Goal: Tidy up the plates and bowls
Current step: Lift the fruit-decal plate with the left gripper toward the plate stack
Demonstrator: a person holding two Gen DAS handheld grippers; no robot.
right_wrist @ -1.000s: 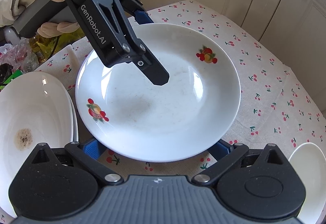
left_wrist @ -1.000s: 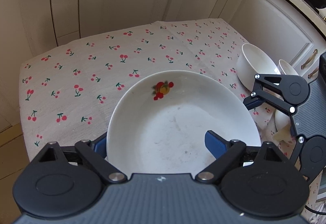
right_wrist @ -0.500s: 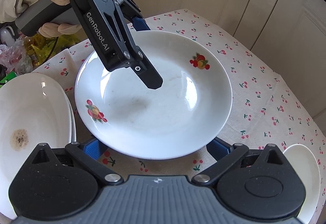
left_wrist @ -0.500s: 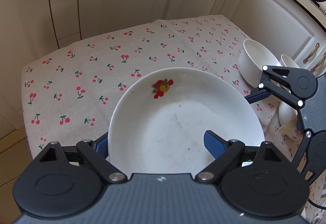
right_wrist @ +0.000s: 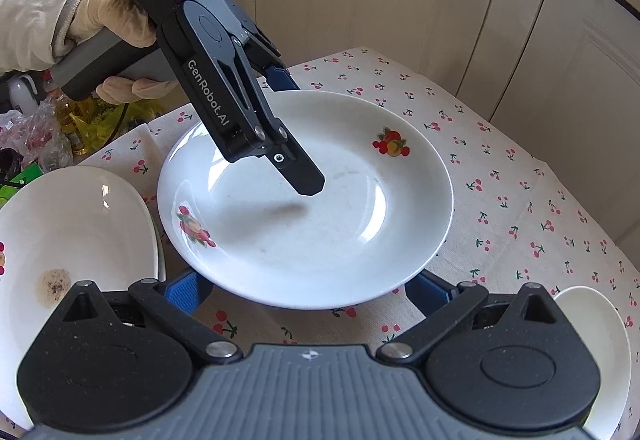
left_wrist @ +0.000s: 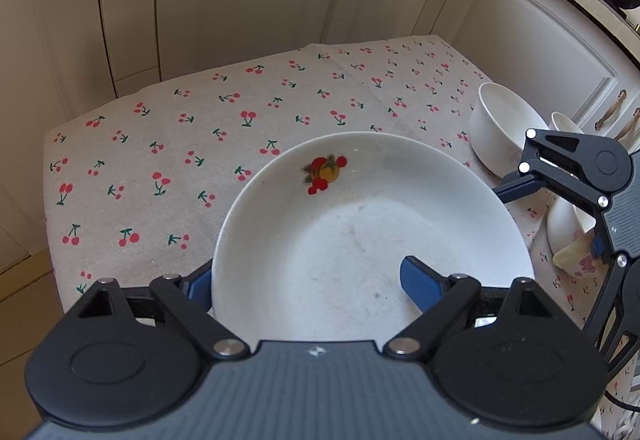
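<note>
In the left wrist view, the white plate [left_wrist: 372, 236] filled the lower centre, its near rim pinched by the left gripper [left_wrist: 308, 280], one finger above and one beneath. In the right wrist view the right gripper [right_wrist: 308, 290] stood spread below the plate's near edge, not touching. The stained plate [right_wrist: 68, 240] at lower left was cut off by the frame.

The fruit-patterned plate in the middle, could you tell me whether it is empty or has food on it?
Empty: the plate shows a bare white inside, with only faint smudges and its printed fruit.
</note>
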